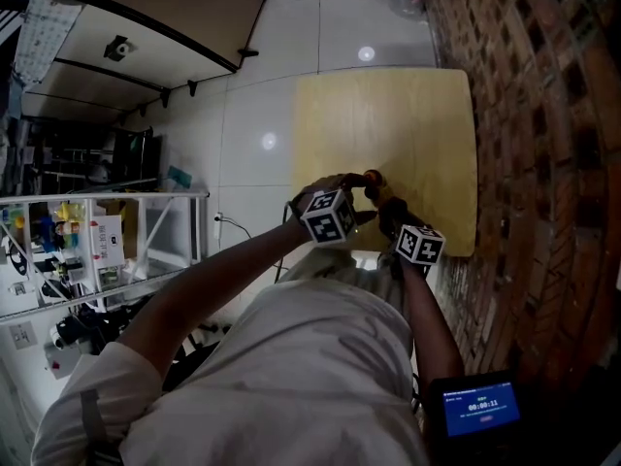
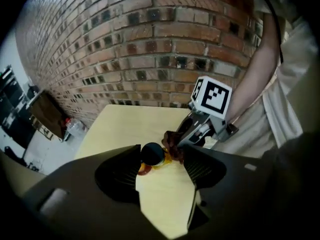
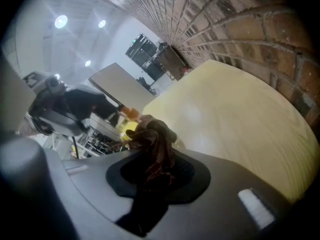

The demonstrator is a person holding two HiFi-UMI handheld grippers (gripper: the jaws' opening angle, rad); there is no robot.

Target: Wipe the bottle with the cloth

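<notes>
While the head view is showing the left gripper (image 1: pixel 342 190) and the right gripper (image 1: pixel 386 207) meeting over the near edge of the tabletop (image 1: pixel 388 115), their work is reading too small there. The left gripper view is showing wide, unpressing jaws flanking the bottle (image 2: pixel 151 155), whose cap is pointing at the camera, its long axis seemingly near upright, with the cloth (image 2: pixel 173 144) touching its side. The right gripper view is showing jaws clamping the cloth, with the bottle just beyond. Wiping is seemingly under way, not finished.

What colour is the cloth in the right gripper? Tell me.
Dark reddish brown. The cloth shows best in the right gripper view, clamped between its jaws.
</notes>
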